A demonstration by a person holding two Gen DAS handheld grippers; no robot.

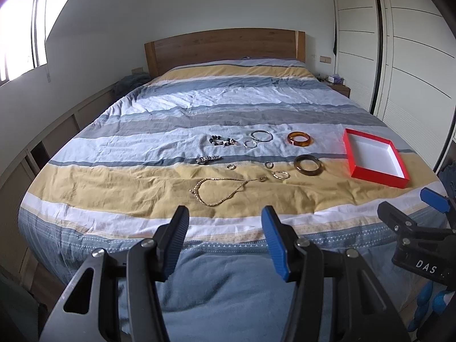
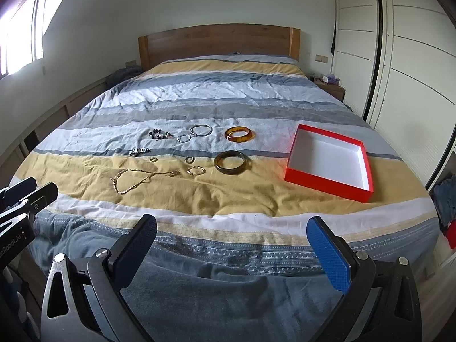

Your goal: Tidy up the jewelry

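On rumpled striped duvet [image 2: 199,199], glossy round bangles [image 2: 232,163]

striped bed [image 2: 199,97] — wooden headboard [image 2: 219,42]

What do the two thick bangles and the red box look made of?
Amber bangle: translucent and glossy, probably resin or glass. Dark bangle: olive-brown, polished, maybe stone or resin. Red box: thin straight walls, matte white inside, likely cardboard.
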